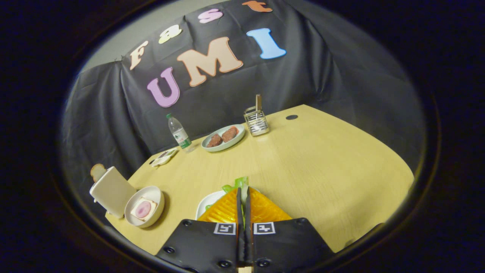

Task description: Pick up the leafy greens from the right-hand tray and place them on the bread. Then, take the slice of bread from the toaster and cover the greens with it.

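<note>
Tool (243, 189): fingers are closing almost together, pinching a thin bit of greens (238, 183) that is poking out just past the tips.
Greens: sitting in the pinch, over the white tray (209, 201) lying just beneath the fingers.
Bread (143, 209): lying in a bowl (159, 197) to the left of the tool, a pink slice on top, waiting for the greens.
Toaster (111, 191): standing just left of the bowl, a slice (98, 171) sticking up from its slot.
Risk: grip is looking shallow, taking only the leaf edge; a quick swing toward the bowl is likely to let the greens slip or tear free.
Risk: bowl is sitting close to the toaster, so a wide approach may be knocking it.
Desk (322, 170): pale wood, carrying a bottle (179, 132), a plate (222, 138) of two brown pieces and a wire rack (256, 121) well beyond the tool.
Room: black cloth is hanging behind the desk.
</note>
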`<state>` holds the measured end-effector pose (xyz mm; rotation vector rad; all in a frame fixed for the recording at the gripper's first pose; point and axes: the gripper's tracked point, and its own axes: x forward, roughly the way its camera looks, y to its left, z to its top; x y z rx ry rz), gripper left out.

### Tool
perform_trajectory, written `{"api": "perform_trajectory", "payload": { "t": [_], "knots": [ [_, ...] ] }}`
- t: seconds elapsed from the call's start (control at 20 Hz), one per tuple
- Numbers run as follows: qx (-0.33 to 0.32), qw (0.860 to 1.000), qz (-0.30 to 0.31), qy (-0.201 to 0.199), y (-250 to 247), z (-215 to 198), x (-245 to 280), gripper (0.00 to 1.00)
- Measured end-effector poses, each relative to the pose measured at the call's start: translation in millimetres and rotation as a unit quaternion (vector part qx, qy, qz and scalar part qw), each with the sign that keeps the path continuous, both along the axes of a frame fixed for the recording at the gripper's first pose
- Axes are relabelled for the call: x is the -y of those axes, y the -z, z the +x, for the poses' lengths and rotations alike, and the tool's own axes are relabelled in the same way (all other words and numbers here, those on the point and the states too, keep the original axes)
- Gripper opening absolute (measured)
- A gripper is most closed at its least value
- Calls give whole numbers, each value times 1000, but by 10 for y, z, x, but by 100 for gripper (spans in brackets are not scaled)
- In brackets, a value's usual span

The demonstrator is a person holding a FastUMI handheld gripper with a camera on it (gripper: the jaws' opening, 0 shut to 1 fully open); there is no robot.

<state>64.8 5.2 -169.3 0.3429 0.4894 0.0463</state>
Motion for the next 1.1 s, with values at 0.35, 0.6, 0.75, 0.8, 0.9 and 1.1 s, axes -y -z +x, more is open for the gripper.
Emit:
{"api": "perform_trajectory", "payload": {
  "t": [0.35, 0.6, 0.75, 0.8, 0.9, 1.1],
  "knots": [
    [51, 998, 5, -26, -588, -49, -428, 3],
    [88, 994, 20, -56, -1116, -122, -895, 3],
    [100, 990, 45, -85, -1321, -168, -1273, 3],
    [102, 989, 52, -94, -1365, -166, -1410, 3],
    [103, 987, 59, -106, -1395, -153, -1640, 3],
    [96, 980, 101, -143, -1347, -168, -2279, 3]
  ]
}}
